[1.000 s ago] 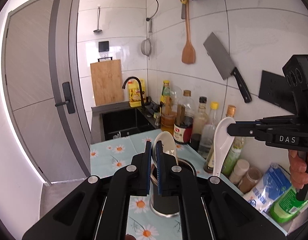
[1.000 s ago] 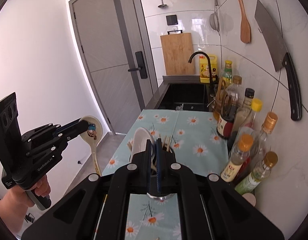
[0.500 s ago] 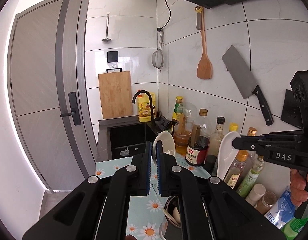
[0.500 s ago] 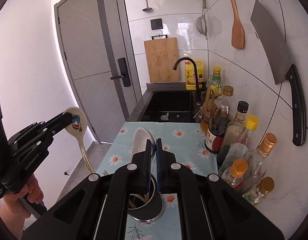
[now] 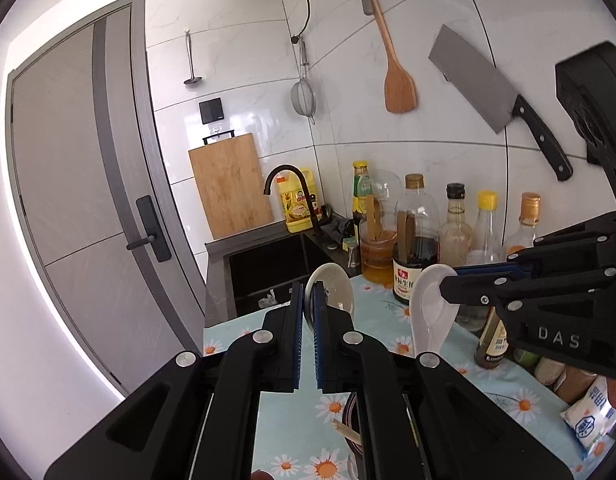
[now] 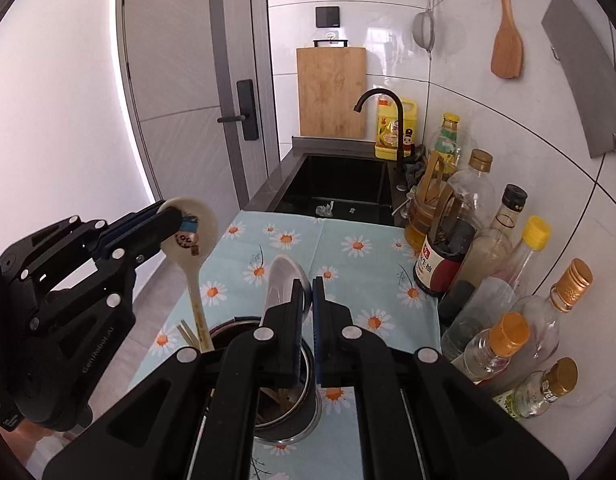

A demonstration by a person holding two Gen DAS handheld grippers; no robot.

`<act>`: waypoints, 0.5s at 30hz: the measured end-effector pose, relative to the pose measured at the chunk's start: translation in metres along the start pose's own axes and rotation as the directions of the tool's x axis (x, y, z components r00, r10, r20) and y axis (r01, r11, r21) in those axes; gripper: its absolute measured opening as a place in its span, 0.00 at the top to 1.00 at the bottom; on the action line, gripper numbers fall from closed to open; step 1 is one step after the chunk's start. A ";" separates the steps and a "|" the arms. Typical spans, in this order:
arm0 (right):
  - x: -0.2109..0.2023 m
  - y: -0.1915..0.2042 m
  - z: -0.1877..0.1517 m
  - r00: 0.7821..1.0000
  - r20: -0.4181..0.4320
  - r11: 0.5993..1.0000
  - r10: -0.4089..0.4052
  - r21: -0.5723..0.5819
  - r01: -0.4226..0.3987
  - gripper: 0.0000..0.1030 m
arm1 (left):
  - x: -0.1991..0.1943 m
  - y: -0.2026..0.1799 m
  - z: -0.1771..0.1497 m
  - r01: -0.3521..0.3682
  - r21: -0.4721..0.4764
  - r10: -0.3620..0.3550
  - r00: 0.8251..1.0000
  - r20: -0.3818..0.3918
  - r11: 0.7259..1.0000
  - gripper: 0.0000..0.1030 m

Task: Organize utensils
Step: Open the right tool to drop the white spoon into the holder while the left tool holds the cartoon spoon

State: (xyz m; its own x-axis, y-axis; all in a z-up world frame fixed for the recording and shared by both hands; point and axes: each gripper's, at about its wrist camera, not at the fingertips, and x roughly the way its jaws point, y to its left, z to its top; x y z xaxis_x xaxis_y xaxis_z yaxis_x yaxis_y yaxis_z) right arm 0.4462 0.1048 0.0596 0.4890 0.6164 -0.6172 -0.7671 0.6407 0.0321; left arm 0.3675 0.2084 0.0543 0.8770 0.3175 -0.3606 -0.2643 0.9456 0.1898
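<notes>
Left gripper [image 5: 307, 308]: fingers clamped on the bowl of a cream spoon with a cartoon print [image 6: 192, 232]. In the right wrist view its handle slants down and the tip sits inside the rim of the dark metal utensil holder [image 6: 292, 396], next to chopsticks [image 6: 186, 330].

Right gripper [image 6: 307, 304]: fingers clamped on the bowl of a plain white spoon [image 5: 430, 300]. From its own camera that spoon sits above the holder opening; the handle end is hidden behind the fingers, so I can't tell whether it is inside.

Holder stands on the daisy-print cloth [image 6: 348, 240] covering the bench, sink [image 6: 336, 184] behind it, row of bottles [image 6: 448, 248] along the wall to the right.
</notes>
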 end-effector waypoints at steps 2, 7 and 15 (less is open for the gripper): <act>0.003 0.002 -0.004 1.000 -0.012 1.000 0.003 -0.004 -0.003 0.95 | 0.002 0.001 -0.005 0.003 -0.020 -0.003 1.000 -0.010 1.000 0.96; 0.008 0.001 -0.013 0.998 -0.044 0.999 0.040 0.039 -0.038 0.94 | 0.005 0.005 -0.014 0.023 -0.095 -0.028 0.998 -0.050 0.995 0.95; 0.008 -0.013 -0.018 0.987 -0.076 0.975 0.139 0.183 -0.124 0.87 | 0.007 0.012 -0.028 0.054 -0.204 -0.077 0.992 -0.104 0.977 0.69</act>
State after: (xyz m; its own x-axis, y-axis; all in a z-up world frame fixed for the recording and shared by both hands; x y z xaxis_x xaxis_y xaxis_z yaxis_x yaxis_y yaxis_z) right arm 0.4527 0.0931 0.0399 0.3446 0.6632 -0.6644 -0.7328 0.6324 0.2512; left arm 0.3595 0.2241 0.0287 0.8484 0.2495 -0.4670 -0.2925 0.9560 -0.0206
